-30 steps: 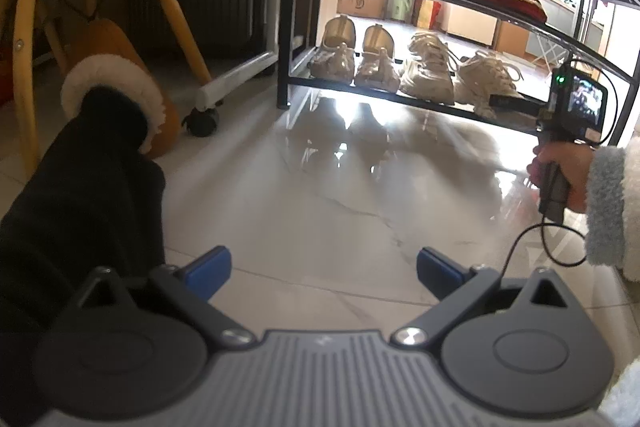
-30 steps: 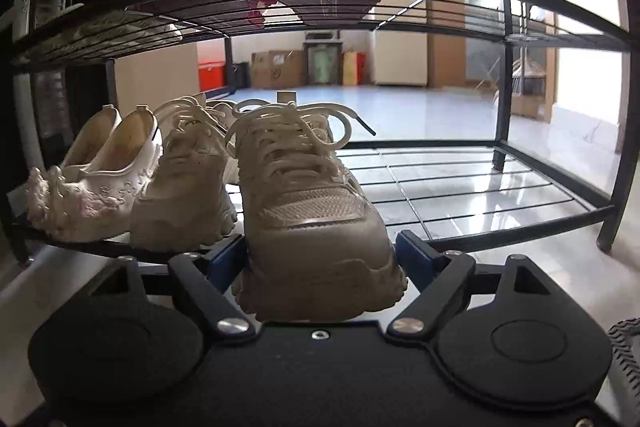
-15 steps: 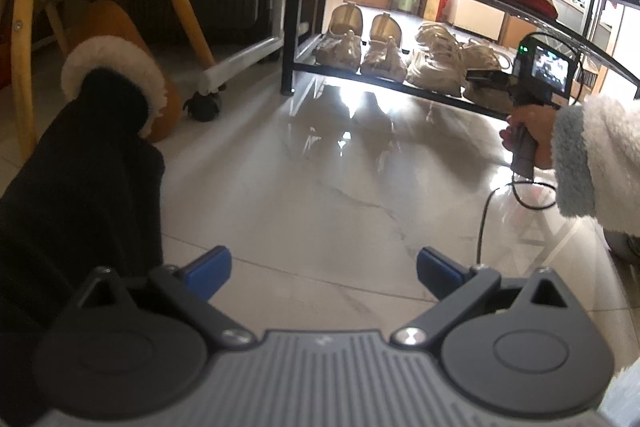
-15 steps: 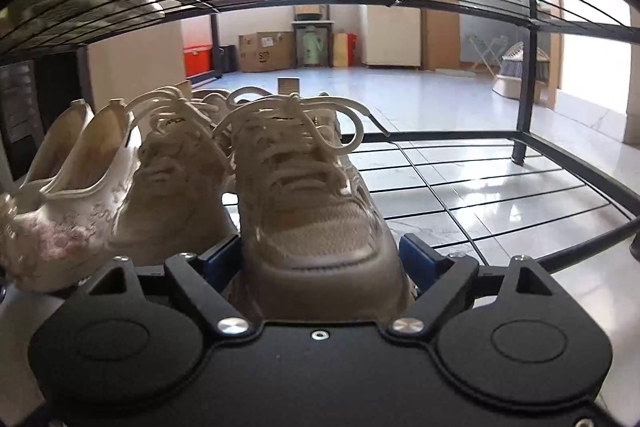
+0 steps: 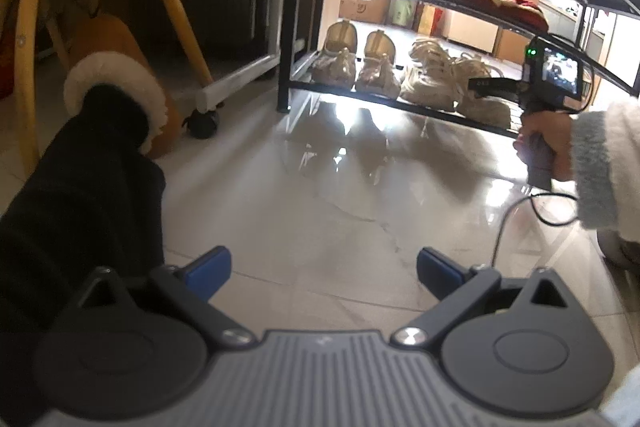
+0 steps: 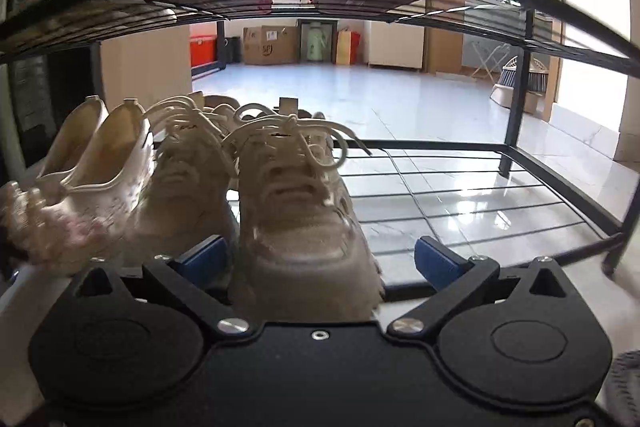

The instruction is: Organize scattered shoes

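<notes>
right gripper [image 6: 316, 259] spread wide around sneaker [image 6: 304, 211] toe, seemingly released, squared beside its mate at 10 | left gripper [image 5: 322, 269] open, empty, idle above floor [image 5: 320, 195]

Two beige laced sneakers [image 6: 296, 211] and two cream clogs [image 6: 100, 167] stood upright, side by side, on the rack's bottom shelf [image 6: 480, 195].

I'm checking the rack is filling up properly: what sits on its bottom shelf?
On the bottom shelf: two cream clogs, then two beige laced sneakers, toes outward. The right gripper stands open around the nearer sneaker. The shelf's right half is bare wire.
</notes>
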